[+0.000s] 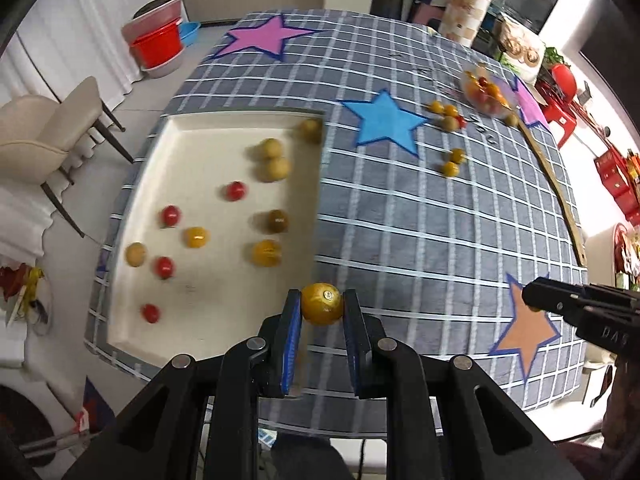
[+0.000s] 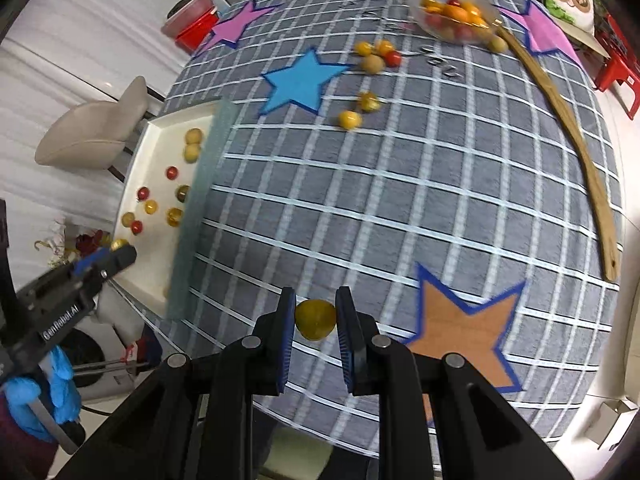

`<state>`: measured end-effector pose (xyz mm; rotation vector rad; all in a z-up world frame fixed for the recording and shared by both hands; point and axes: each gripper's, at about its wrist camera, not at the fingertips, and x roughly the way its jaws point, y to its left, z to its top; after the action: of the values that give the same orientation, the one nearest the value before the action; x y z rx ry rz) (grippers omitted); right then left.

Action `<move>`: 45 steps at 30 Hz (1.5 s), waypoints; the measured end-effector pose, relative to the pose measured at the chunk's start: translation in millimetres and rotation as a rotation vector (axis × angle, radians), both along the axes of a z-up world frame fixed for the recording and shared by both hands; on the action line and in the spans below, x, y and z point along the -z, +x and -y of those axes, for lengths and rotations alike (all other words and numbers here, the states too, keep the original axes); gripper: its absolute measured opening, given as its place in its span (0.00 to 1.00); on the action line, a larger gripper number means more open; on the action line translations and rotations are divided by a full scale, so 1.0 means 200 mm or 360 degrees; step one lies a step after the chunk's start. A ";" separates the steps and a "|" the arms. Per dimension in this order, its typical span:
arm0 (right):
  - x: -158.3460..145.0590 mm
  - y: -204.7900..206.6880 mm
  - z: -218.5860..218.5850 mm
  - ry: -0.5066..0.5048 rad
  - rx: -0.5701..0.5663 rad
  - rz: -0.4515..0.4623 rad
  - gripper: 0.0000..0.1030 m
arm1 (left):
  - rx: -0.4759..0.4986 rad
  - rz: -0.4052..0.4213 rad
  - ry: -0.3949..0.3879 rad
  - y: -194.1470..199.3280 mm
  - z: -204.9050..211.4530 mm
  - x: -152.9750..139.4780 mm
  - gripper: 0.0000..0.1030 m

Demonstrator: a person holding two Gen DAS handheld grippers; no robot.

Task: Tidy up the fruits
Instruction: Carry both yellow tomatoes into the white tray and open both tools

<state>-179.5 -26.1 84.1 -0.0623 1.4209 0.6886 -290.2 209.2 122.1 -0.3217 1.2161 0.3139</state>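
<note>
Two handheld grippers hang above a table draped in a grey checked cloth (image 1: 420,232) sewn with coloured stars, each clamped on a single small fruit. A white rectangular tray (image 1: 140,200), at nine o'clock in the left wrist view, lies on the cloth and holds about a dozen loose fruits, red, yellow and tan. A long wooden stick (image 2: 568,128) runs along the cloth's edge at three o'clock in the right wrist view. A clear glass bowl (image 2: 440,30) heaped with red and orange fruits sits at one o'clock, with a few strays (image 2: 376,56) scattered on the cloth just beside it. The left gripper (image 1: 322,304), at six o'clock in its own view over the tray's near corner, pinches a yellow-orange fruit (image 1: 322,304) between blue pads. The right gripper (image 2: 316,318) grips a dull yellow fruit (image 2: 316,318) beside an orange star (image 2: 464,332). A blue-gloved hand (image 2: 24,404) carries the left gripper.
</note>
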 end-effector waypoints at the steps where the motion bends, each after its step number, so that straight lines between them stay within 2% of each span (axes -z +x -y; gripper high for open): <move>1: -0.01 -0.01 -0.05 0.0004 0.0006 -0.0011 0.21 | -0.0002 0.0002 0.0009 -0.01 -0.04 0.00 0.21; 11: -0.06 0.02 -0.69 0.0044 -0.0007 -0.0076 0.21 | 0.0047 -0.0016 0.0045 0.03 -0.51 0.04 0.21; 16: -0.02 0.11 -0.97 0.0032 -0.0011 -0.0098 0.21 | 0.0081 -0.0031 0.0047 0.14 -0.68 0.14 0.21; 22: 0.05 0.29 -1.27 0.0029 0.0042 -0.0123 0.21 | 0.0048 -0.0053 0.0026 0.28 -0.85 0.27 0.21; 30: 0.20 0.43 -1.51 -0.0016 0.0070 -0.0164 0.21 | 0.0037 -0.0102 0.0010 0.33 -0.92 0.42 0.21; 36: 0.31 0.45 -1.62 -0.0120 0.0028 -0.0157 0.22 | 0.0026 -0.0105 0.0009 0.33 -0.93 0.45 0.21; 42: 0.32 0.43 -1.68 -0.0174 -0.0043 -0.0106 0.24 | 0.0021 -0.0159 0.0027 0.34 -0.93 0.48 0.22; 43: 0.32 0.43 -1.69 -0.0172 -0.0044 -0.0121 0.27 | 0.0019 -0.0164 0.0025 0.34 -0.94 0.48 0.27; 44: 0.32 0.43 -1.69 -0.0169 -0.0035 -0.0141 0.30 | 0.0018 -0.0166 0.0023 0.33 -0.94 0.48 0.45; 45: 0.32 0.43 -1.71 -0.0165 -0.0025 -0.0145 0.38 | 0.0014 -0.0157 0.0034 0.32 -0.94 0.47 0.55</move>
<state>-94.5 316.1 20.0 -0.1247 1.5448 0.6373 -225.3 396.7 27.6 -0.2850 1.3100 0.3380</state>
